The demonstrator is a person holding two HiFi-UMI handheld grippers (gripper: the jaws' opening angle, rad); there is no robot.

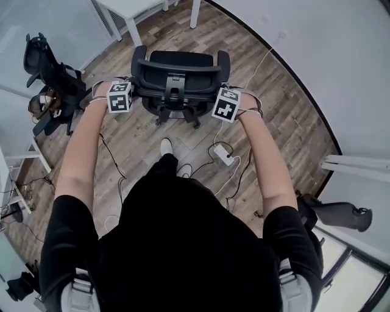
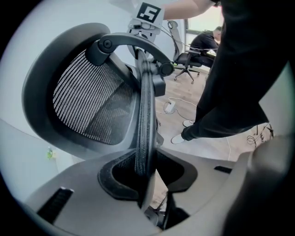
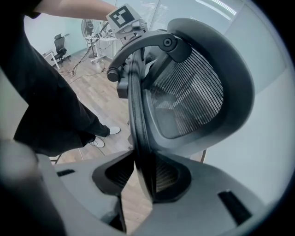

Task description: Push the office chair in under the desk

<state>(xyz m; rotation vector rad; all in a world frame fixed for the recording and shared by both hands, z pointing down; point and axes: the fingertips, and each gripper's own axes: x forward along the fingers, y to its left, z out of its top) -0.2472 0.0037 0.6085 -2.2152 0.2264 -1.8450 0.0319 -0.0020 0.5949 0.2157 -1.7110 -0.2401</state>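
Wood floor point(image 1: 286, 116) runs wide under everything here, with a pale wall point(image 1: 329, 55) curving round to the right of the jaws. The white desk point(image 1: 131, 7) stands beyond the jaws, on the far side of the chair, its legs planted on the planks. The office chair point(image 1: 177, 76) sits straight ahead with its back toward the person, on open floor and not yet under that desk.

Both bare arms reach forward, nearly straight and roughly parallel: the left forearm point(image 1: 85, 152) goes to one side of the backrest, the right forearm point(image 1: 265, 155) to the other. The left gripper point(image 2: 147, 170) is clamped on the backrest's edge, the mesh rim pinched between its pads. The right gripper point(image 3: 143, 177) does the same on the opposite edge, jaws pressed onto the frame.

A second chair point(image 1: 55, 82) stands well off to the left of the jaws. Behind them, near the person's feet, a small white power strip point(image 1: 223, 155) lies among loose cables.
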